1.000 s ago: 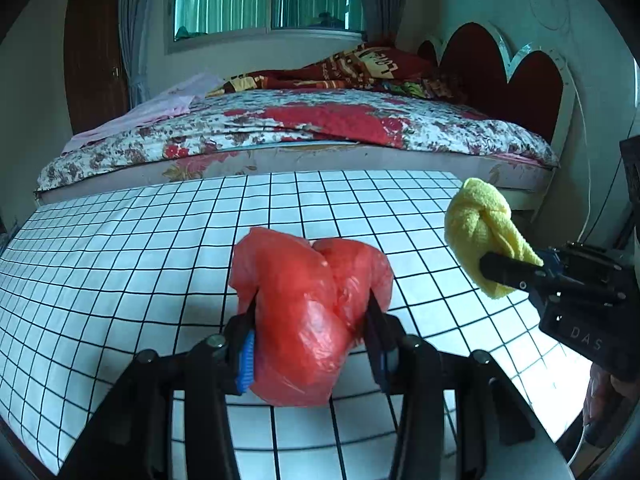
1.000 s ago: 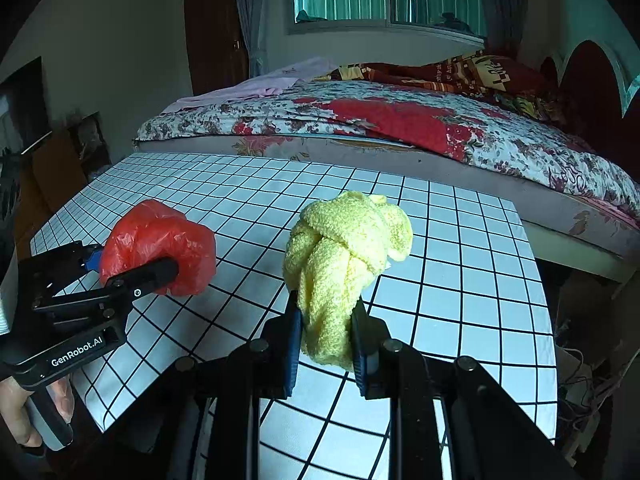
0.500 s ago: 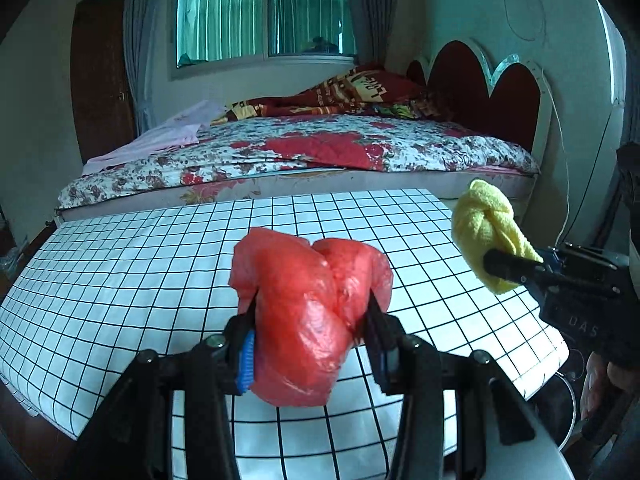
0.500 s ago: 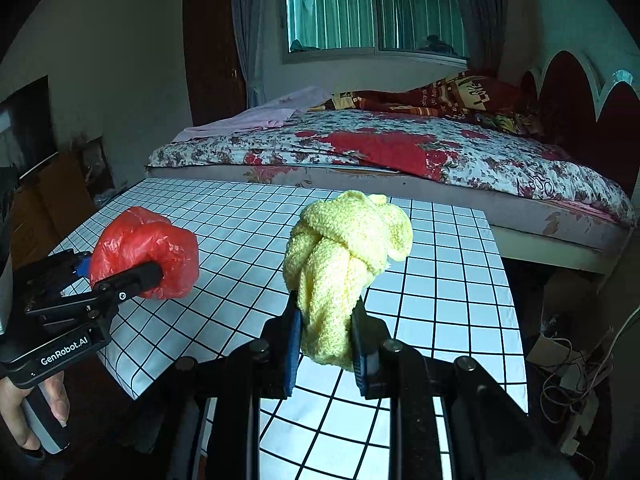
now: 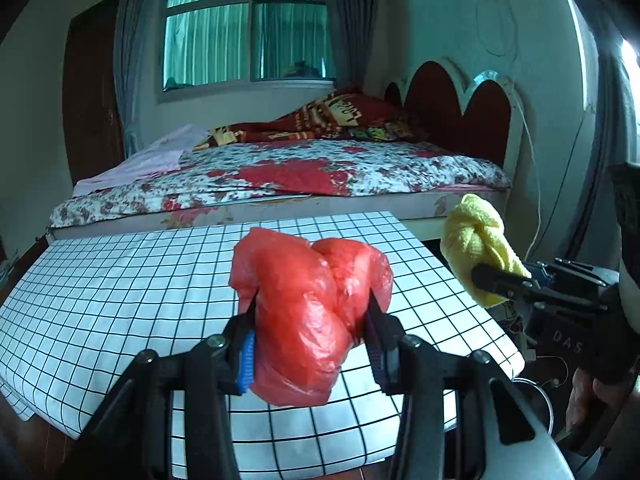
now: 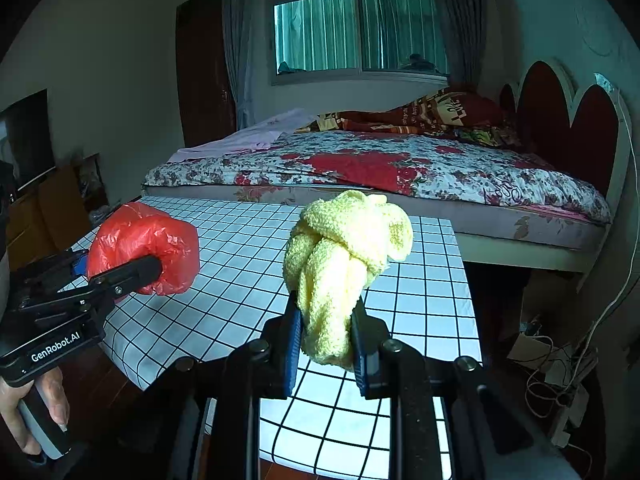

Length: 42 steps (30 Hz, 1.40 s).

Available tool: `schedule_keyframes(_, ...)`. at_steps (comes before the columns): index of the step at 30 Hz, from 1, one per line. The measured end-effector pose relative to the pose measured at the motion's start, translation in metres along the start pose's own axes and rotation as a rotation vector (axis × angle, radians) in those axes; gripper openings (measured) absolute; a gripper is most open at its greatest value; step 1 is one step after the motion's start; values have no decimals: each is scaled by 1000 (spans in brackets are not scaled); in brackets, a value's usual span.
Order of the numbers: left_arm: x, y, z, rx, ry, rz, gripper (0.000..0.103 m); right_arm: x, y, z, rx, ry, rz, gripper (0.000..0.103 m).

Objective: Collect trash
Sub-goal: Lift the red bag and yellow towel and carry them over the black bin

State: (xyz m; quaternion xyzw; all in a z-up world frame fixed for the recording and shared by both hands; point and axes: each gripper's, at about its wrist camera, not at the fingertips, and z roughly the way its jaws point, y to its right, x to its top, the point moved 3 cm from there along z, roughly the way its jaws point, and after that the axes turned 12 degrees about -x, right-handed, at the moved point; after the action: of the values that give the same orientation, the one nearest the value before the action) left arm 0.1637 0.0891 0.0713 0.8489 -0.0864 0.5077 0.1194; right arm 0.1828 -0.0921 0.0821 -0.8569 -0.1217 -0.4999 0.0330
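Note:
A crumpled red plastic bag [image 5: 308,316] is pinched between the pads of my left gripper [image 5: 310,320], held in the air above the near part of the table. The right wrist view shows the same red plastic bag [image 6: 140,244] at the left, in the left gripper [image 6: 144,268]. My right gripper [image 6: 326,320] is shut on a knotted yellow cloth [image 6: 344,256], also lifted off the table. From the left wrist view the yellow cloth [image 5: 476,240] and the right gripper [image 5: 496,280] sit at the right, past the table's right edge.
A white table with a black grid [image 5: 120,280] lies below and ahead of both grippers. Behind it stands a bed with a floral cover [image 5: 280,172] and a red headboard [image 5: 460,120]. Cables [image 6: 552,380] lie on the floor at the right. A person's hand [image 6: 36,408] holds the left gripper's handle.
Both grippers have pulled back from the bed and risen, each keeping its load. The table now looks smaller, and its near edge and the floor show.

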Motion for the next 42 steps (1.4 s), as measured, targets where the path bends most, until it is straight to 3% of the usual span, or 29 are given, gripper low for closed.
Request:
schedule_keyframes(12, -9, 52, 17, -92, -13, 30, 45, -28, 58, -23, -88, 4, 64, 23)
schedule_keyframes(42, -37, 207, 65, -377, -114, 164, 45, -119, 192, -76, -328, -93, 221, 23)
